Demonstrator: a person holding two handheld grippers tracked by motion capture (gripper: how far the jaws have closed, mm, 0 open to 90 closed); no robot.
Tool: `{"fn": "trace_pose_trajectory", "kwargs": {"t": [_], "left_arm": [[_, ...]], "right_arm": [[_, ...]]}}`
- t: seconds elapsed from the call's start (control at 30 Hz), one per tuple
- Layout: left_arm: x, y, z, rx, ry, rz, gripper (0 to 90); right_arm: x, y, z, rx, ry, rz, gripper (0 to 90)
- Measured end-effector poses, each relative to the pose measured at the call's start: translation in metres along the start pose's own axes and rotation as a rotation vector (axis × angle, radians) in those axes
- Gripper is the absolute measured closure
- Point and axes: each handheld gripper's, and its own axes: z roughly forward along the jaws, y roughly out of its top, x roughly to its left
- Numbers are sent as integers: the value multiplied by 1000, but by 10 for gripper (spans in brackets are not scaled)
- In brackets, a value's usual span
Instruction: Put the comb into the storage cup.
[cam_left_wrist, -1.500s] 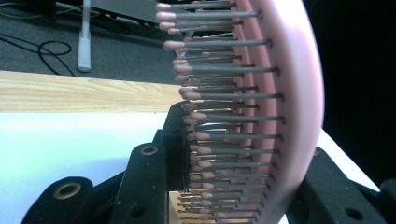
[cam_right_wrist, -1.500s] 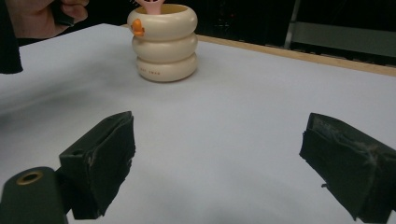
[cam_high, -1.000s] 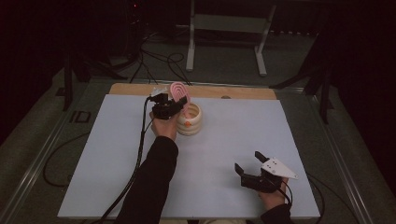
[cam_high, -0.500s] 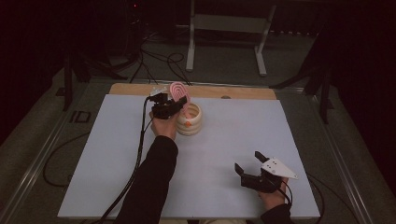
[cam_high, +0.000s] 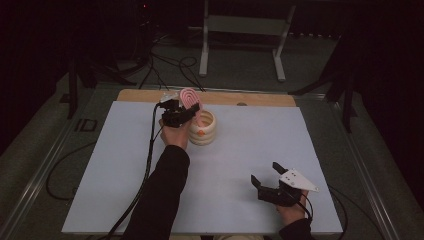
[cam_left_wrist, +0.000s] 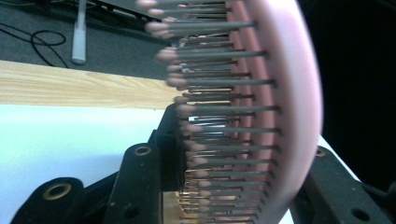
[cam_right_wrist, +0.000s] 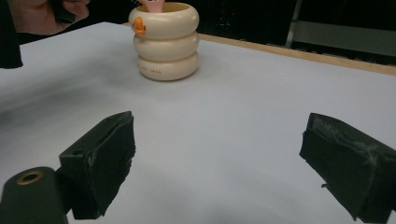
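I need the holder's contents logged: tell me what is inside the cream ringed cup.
A pink hairbrush stands in the cream ringed cup, its bristled head above the rim between the left gripper jaws. The handle's lower end and the cup's bottom are hidden by the wall.

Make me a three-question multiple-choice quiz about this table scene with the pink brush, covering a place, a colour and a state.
1. Where does the cream holder stand?
A. on the far part of the mat
B. at the near edge
C. on the floor

2. What colour is the hairbrush?
A. blue
B. pink
C. green

3. How do the right gripper's jaws stand?
A. clamped on the holder
C. shut on a cable
B. wide apart with nothing between them

Key: 1 A, it sits near the wooden strip at the far side of the mat. 2 B, its pad is pink in the left gripper view. 3 B, bare mat shows between them.
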Motion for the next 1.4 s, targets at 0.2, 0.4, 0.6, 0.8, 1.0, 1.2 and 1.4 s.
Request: {"fn": "trace_pose_trajectory", "kwargs": {"t": [0.2, 0.4, 0.6, 0.8, 1.0, 1.2, 1.4], "left_arm": [[3, 1, 0, 11, 11, 12, 583], [4, 2, 0, 21, 39, 25, 506], [6, 2, -1, 29, 52, 23, 491], [3, 2, 0, 30, 69, 36, 438], [1, 2, 0, 34, 87, 46, 353], [2, 2, 0, 41, 100, 58, 300], [1, 1, 2, 50, 108, 69, 240]], "right_arm": [[0, 0, 0, -1, 1, 2, 94], [0, 0, 0, 0, 1, 0, 94], [-1, 0, 0, -2, -1, 1, 94], [0, 0, 0, 0, -1, 1, 94], [0, 0, -1, -2, -1, -1, 94], [0, 0, -1, -1, -2, -1, 94], [0, 0, -1, -1, -1, -1, 94]]}}
